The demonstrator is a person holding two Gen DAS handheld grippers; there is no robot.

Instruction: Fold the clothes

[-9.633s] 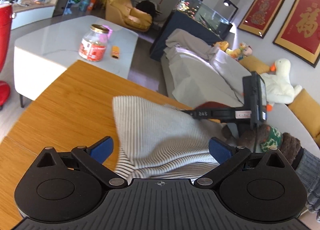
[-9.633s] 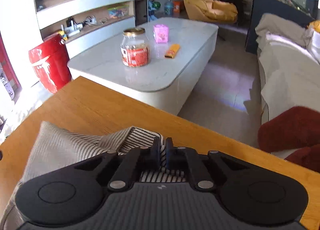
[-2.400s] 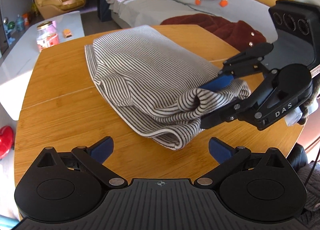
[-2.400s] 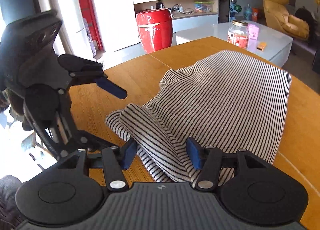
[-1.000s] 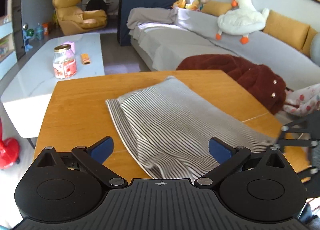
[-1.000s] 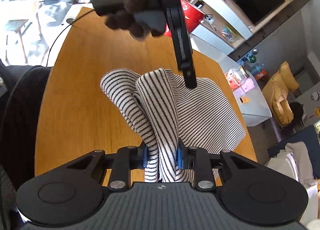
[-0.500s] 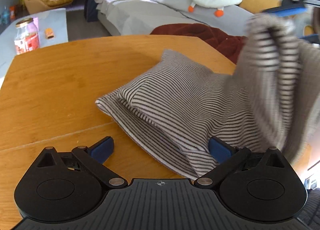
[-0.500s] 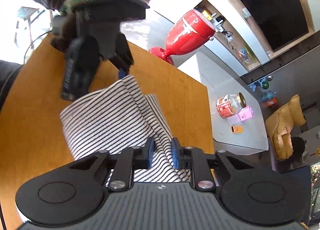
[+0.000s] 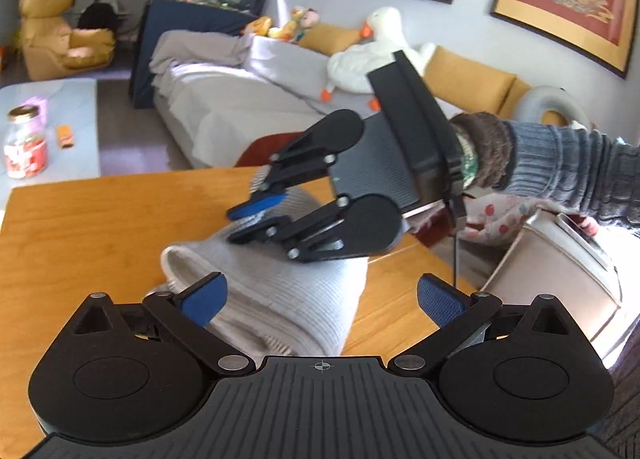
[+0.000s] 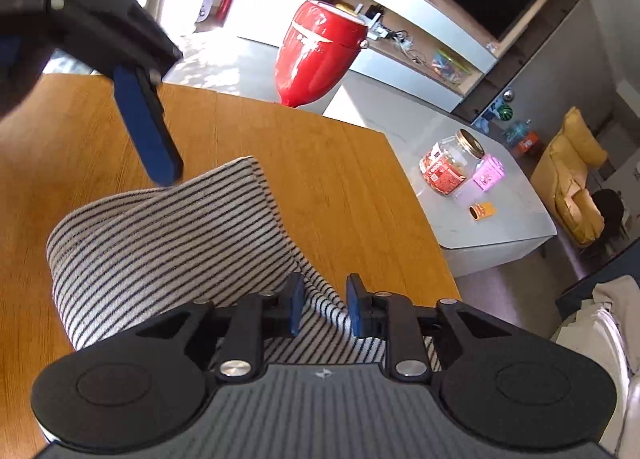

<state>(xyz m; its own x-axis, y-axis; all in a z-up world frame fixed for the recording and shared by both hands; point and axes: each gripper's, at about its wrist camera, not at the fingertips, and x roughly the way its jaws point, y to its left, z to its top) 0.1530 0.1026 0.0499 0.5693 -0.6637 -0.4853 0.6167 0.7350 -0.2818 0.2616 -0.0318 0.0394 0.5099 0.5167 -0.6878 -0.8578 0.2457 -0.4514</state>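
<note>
A folded black-and-white striped garment [image 9: 280, 291] [image 10: 168, 243] lies on the wooden table [image 9: 100, 227] [image 10: 328, 163]. My left gripper [image 9: 320, 295] is open just above its near end, holding nothing; one of its blue fingers [image 10: 148, 123] shows in the right wrist view over the garment's far edge. My right gripper [image 10: 322, 309] has its jaws partly apart, with a ridge of the striped cloth between the pads. In the left wrist view the right gripper [image 9: 256, 215] sits on top of the garment's far part.
A red stool [image 10: 316, 55] stands beyond the table. A white coffee table [image 10: 460, 195] holds a jar [image 10: 448, 163], a pink box and an orange item. A sofa [image 9: 248, 99] with a plush goose [image 9: 372, 59] lies behind. A beige box [image 9: 560, 271] stands at the right.
The right gripper brought the lifted end of the garment over and down onto the rest, making a fold. Its jaws have widened on the cloth. The left gripper stays open.
</note>
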